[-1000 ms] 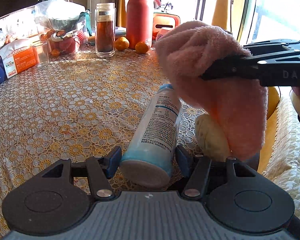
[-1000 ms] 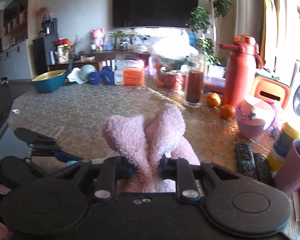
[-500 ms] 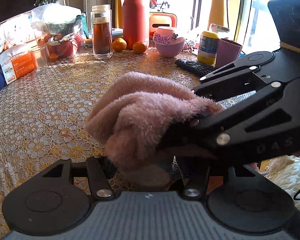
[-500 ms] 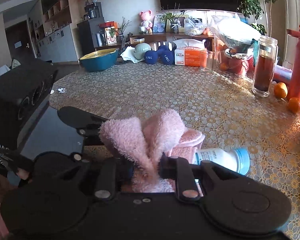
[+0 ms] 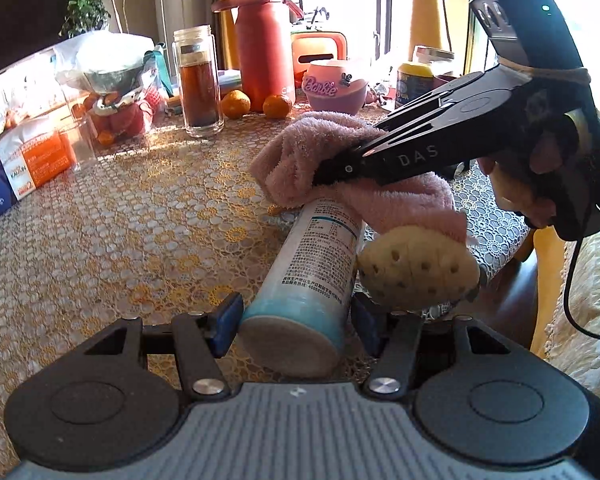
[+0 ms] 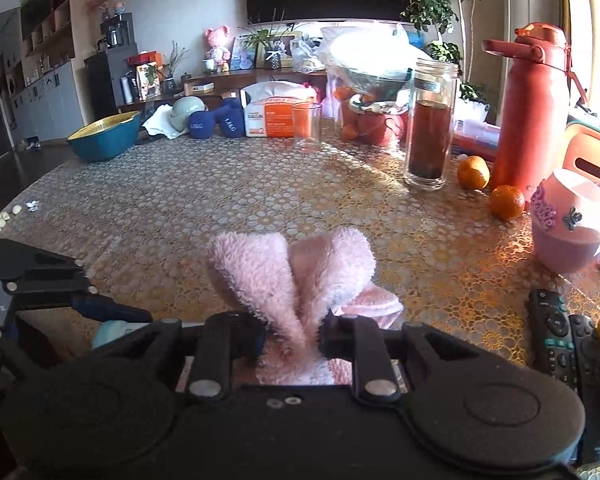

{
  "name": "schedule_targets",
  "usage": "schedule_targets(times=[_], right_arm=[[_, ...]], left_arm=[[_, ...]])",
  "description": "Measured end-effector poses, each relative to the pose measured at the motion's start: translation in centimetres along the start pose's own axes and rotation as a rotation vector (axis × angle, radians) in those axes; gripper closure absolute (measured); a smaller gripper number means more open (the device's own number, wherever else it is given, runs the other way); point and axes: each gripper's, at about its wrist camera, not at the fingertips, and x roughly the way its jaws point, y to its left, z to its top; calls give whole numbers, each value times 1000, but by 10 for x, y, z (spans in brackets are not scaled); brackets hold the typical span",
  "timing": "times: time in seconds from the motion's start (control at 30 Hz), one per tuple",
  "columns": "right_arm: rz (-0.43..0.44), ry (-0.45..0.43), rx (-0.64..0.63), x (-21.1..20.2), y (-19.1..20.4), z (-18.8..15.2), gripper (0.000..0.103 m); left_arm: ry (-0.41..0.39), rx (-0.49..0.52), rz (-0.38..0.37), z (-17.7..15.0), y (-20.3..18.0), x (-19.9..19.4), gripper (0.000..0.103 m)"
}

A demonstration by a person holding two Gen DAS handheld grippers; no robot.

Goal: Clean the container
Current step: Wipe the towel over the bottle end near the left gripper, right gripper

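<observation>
A light blue and white bottle with printed text lies along my view, base toward the camera. My left gripper is shut on its base end. A pink fluffy towel covers the bottle's far cap end. My right gripper is shut on that pink towel, and from the left wrist the right gripper reaches in from the right, pressing the cloth onto the bottle. A sliver of the bottle shows low on the left in the right wrist view.
A cream perforated object lies right of the bottle at the table edge. Behind stand a glass jar, red jug, oranges, a pink Barbie bowl. Two remotes lie on the right. A hand holds the right gripper.
The towel slid from the bottle's near body toward its far cap end, uncovering the label. The right gripper swung back to the right with it.
</observation>
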Motion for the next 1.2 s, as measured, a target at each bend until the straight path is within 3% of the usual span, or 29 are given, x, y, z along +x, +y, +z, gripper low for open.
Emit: schedule_targets(times=[0.07,0.2,0.4,0.5,0.67,0.83,1.07,1.2], right_arm=[[-56,15,-3,9,-7,0,82],[-37,5,28,11,-19,-1,82],[-193,12,-16,8,-21,2,83],[-210,-6,21,-2,-30,0,83],[-140,-67,-4,-23,-10,6,83],[37,-113,-86,-30,30,19,83],[221,-72,-179,-13,75,27,83],[269,-36,-165,-1,82,23,83]], left_arm=[[-17,10,-4,2,2,-1,44],[-14,21,-8,4,6,1,44],[8,-13,9,-5,15,5,44],[14,-51,27,-4,24,4,44],[14,-111,56,-4,40,3,44],[10,-116,67,-6,43,1,44],[4,-114,74,-7,41,3,44],[-3,-112,80,-8,40,3,44]])
